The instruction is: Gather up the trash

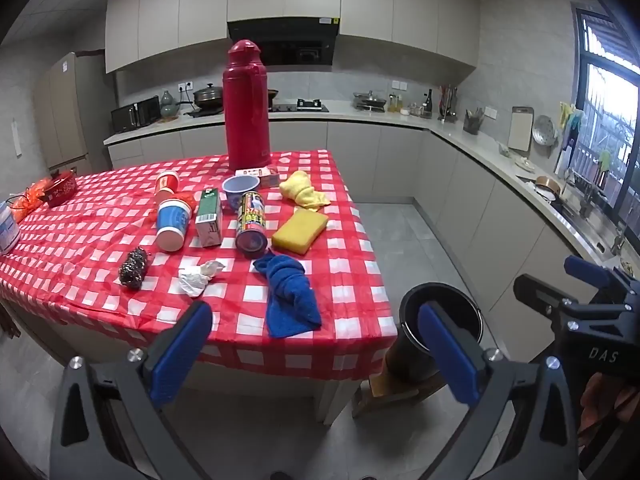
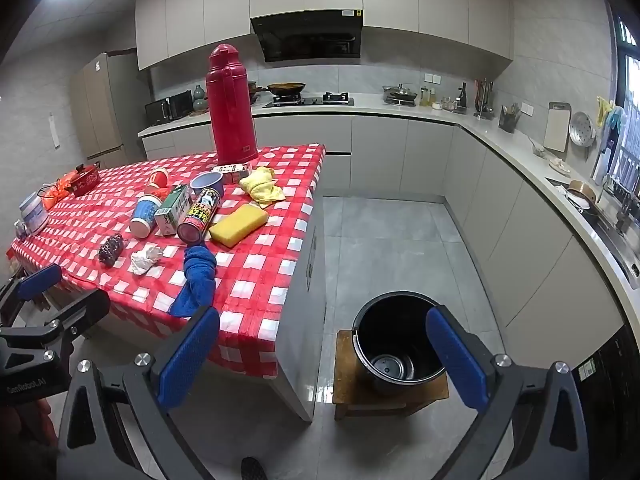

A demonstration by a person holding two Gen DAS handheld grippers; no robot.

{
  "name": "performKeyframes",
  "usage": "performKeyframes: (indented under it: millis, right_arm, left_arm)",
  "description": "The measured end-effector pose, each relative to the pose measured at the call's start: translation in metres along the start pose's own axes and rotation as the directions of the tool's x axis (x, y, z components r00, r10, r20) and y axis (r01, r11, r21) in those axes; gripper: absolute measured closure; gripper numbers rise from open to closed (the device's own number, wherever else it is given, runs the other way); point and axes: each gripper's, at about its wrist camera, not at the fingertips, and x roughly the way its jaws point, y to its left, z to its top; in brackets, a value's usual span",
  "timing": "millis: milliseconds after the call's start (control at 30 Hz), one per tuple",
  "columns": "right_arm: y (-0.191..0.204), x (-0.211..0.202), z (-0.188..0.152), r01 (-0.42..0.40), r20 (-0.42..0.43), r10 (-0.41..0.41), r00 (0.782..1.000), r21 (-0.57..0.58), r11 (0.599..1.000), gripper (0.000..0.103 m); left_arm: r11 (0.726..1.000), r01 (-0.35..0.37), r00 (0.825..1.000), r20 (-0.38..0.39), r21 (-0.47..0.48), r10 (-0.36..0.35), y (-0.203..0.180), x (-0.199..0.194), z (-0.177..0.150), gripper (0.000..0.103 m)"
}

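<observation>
On the red checked table (image 1: pixel 80 240) lies trash: a crumpled white paper (image 1: pixel 200 278) (image 2: pixel 146 258), a tipped blue-and-white cup (image 1: pixel 173 224), a green carton (image 1: pixel 209 218), a can on its side (image 1: pixel 251 224) and a red cup (image 1: pixel 167 184). A black bin (image 2: pixel 384 332) (image 1: pixel 460 300) stands on a low wooden stool (image 2: pixel 344 376) beside the table's right end. My left gripper (image 1: pixel 314 312) hangs open in front of the table's near edge, holding nothing. My right gripper (image 2: pixel 322 316) is open too, between the table corner and the bin.
A tall red thermos (image 1: pixel 246 108), a blue bowl (image 1: pixel 242 190), a yellow cloth (image 1: pixel 302 192), a yellow sponge (image 1: pixel 300 232), a blue cloth (image 1: pixel 290 296) and a steel scourer (image 1: pixel 134 268) share the table. Kitchen counters line the back and right walls. Grey floor lies between.
</observation>
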Motion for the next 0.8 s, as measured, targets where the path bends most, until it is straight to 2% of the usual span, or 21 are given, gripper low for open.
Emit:
performKeyframes:
  millis: [800]
  right_arm:
    - [-0.0034, -0.0025, 0.0044, 0.008, 0.002, -0.007, 1.000, -0.005, 1.000, 0.000]
  left_arm:
    - [1.000, 0.002, 1.000, -0.001, -0.004, -0.002, 0.0036, -0.0024, 0.0012, 0.000]
